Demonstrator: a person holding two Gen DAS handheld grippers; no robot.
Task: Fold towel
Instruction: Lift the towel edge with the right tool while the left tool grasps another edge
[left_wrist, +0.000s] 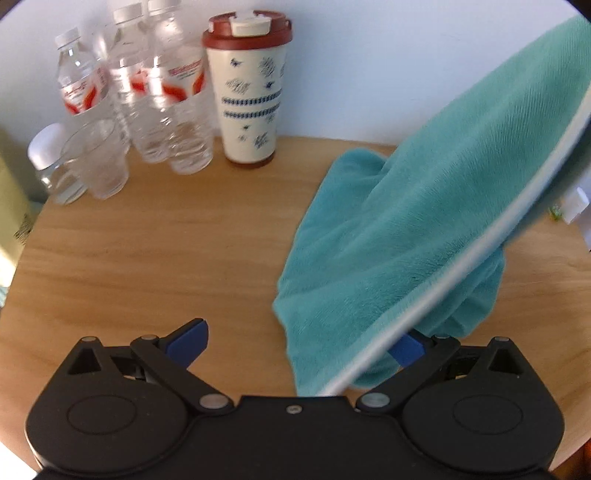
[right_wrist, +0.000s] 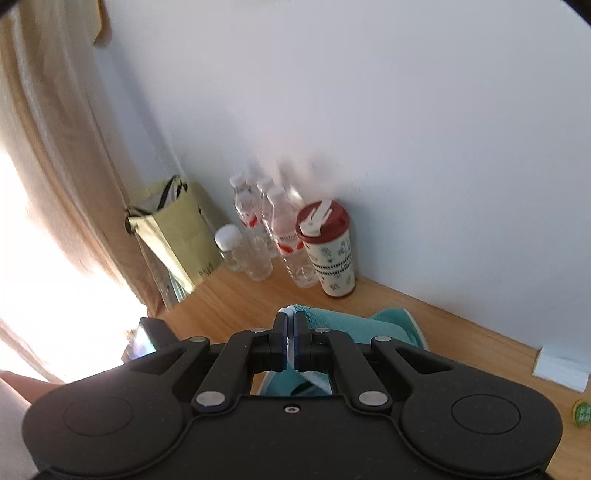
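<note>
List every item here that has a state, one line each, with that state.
Left tool: open, fingers spread wide, towel edge running between them.
Right tool: shut on the towel's white edge.
Towel: teal, one end lifted, the rest bunched on the table.
Travel cup: upright, red lid on.
Water bottles: upright, capped.
Paper bag: standing, top open.

Teal plush towel (left_wrist: 399, 236) with a white bound edge. You see one part lifted, rising steeply toward the upper right with the white edge taut along it; the remainder lies bunched on the wooden table (left_wrist: 155, 251), right of centre, not yet folded flat.
</note>
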